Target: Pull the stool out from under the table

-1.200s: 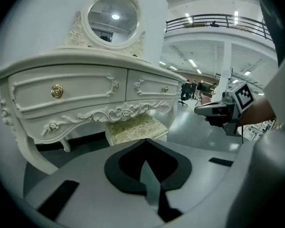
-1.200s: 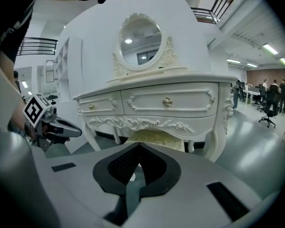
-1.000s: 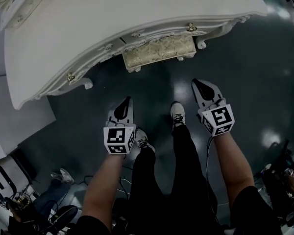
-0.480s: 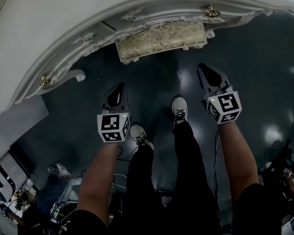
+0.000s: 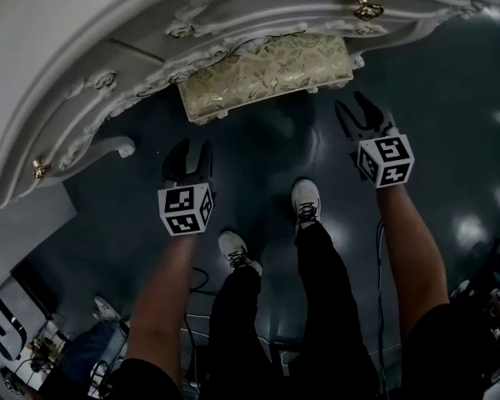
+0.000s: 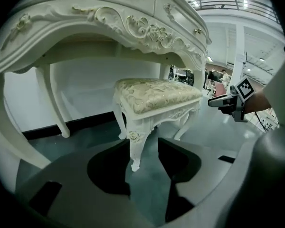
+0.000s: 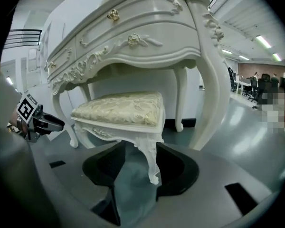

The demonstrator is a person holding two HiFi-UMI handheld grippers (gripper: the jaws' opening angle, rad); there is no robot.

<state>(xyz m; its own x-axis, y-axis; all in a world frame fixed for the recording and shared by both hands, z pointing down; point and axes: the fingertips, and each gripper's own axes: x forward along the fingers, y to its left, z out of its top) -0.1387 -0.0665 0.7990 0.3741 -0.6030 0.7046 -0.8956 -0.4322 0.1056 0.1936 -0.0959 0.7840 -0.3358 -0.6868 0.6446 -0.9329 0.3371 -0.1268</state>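
Head view: grippers low before the tucked-in stool point(image 5: 265, 73).
Nearest, left gripper point(image 5: 190, 150) and right gripper point(image 5: 358, 111) have just been spreading their jaws, nothing pinched; each lines up on a front leg point(image 6: 137, 146), untouched. Farther off, the stool sits partly under the table point(image 5: 83, 23). I'd clamp both legs at matching height, then draw straight back, no twisting.
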